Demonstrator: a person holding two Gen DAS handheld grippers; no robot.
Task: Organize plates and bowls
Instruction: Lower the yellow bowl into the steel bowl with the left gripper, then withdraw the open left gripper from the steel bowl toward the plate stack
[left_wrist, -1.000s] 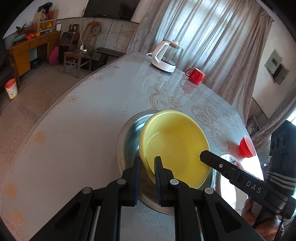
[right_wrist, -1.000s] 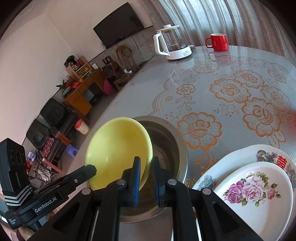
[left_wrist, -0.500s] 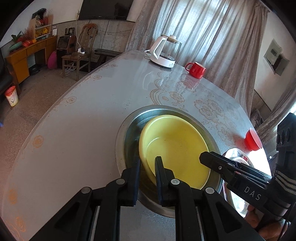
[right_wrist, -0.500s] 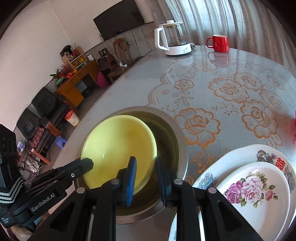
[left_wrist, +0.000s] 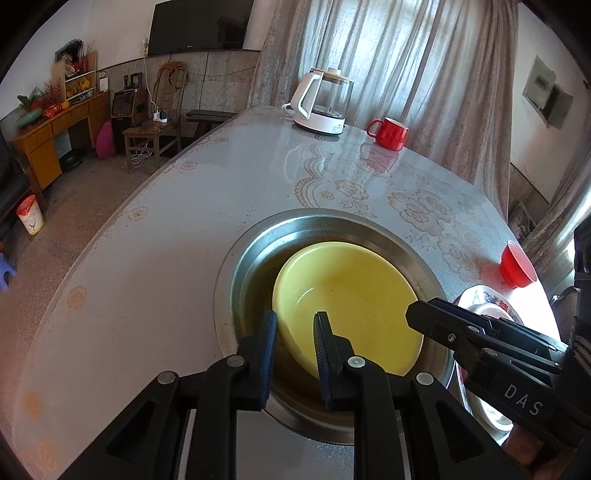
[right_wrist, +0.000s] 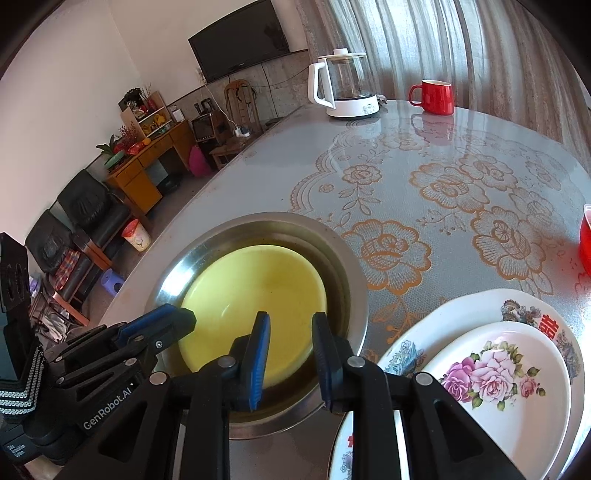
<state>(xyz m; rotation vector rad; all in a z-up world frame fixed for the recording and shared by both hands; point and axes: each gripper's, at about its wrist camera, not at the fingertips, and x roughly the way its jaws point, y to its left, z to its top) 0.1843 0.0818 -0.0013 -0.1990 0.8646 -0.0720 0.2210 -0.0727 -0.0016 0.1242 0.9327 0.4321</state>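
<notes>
Now, from the left wrist view, the yellow bowl (left_wrist: 347, 306) lies inside the steel basin (left_wrist: 258, 251), resting low against its near wall and slightly tilted. The left gripper (left_wrist: 295, 332) has its jaws parted a little, one on each side of the bowl's near rim; whether the pads touch the rim I cannot tell. The right gripper (left_wrist: 436, 317) reaches in from the right, its tip over the bowl's right edge. A red cup (left_wrist: 517, 264) stands beyond the basin.

From the right wrist view, the bowl (right_wrist: 255, 306) fills most of the basin (right_wrist: 343, 258). The right gripper (right_wrist: 290, 341) hovers with jaws spread and nothing between them, just over the near rim. The left gripper (right_wrist: 173, 321) shows at the bowl's left edge. Two flowered plates, small plate (right_wrist: 509, 387) nested on large plate (right_wrist: 480, 306), lie just beside the basin.

The bowl looks like thin, rigid plastic or melamine: light, probably glossy and slippery. The rim is the sensible hold, one pad inside and one outside.
</notes>
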